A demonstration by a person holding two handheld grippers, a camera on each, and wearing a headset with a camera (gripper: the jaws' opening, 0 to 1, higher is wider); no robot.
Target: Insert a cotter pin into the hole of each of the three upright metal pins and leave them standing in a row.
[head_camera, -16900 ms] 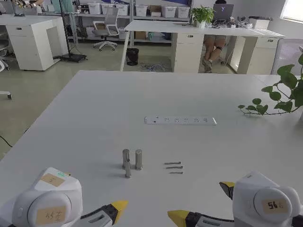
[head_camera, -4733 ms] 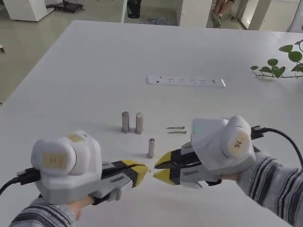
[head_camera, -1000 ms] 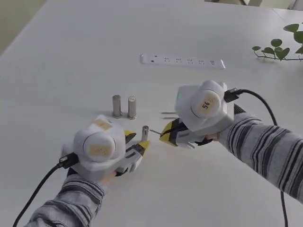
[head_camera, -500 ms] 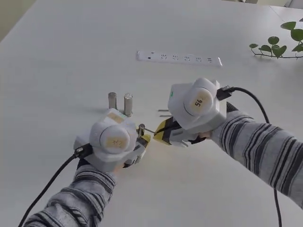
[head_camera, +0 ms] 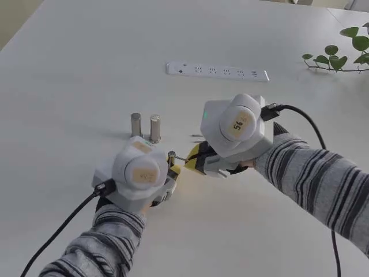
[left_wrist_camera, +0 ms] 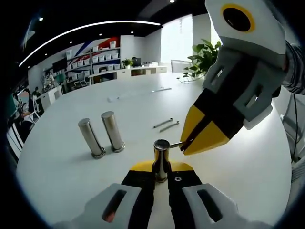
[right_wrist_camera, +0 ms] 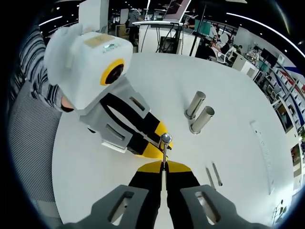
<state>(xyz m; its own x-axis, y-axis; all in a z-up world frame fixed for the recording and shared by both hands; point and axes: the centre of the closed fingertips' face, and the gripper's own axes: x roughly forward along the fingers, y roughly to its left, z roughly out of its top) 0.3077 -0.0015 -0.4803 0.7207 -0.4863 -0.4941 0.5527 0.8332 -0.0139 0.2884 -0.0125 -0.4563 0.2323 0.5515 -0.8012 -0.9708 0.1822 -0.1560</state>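
Observation:
A short upright metal pin (left_wrist_camera: pixel 161 155) stands on the white table, and my left gripper (left_wrist_camera: pixel 162 168) is shut on its lower body. My right gripper (right_wrist_camera: pixel 163 165) is shut on a thin cotter pin (right_wrist_camera: pixel 164 151), held level. The cotter pin's tip (left_wrist_camera: pixel 175 144) touches the metal pin just under its top (right_wrist_camera: pixel 166 138). In the head view the two grippers (head_camera: pixel 173 168) (head_camera: pixel 193 160) meet tip to tip around this pin (head_camera: pixel 171 156). Two more metal pins (head_camera: pixel 136 124) (head_camera: pixel 155 127) stand side by side behind it. Two loose cotter pins (left_wrist_camera: pixel 163 123) (left_wrist_camera: pixel 172 126) lie flat to the right.
A white power strip (head_camera: pixel 217 71) lies further back on the table. A leafy plant (head_camera: pixel 340 55) trails in at the far right. Cables run from both grippers toward the near edge.
My left gripper has come in from the near side and shut on the front metal pin. The right gripper has carried the cotter pin left until its tip touches that pin.

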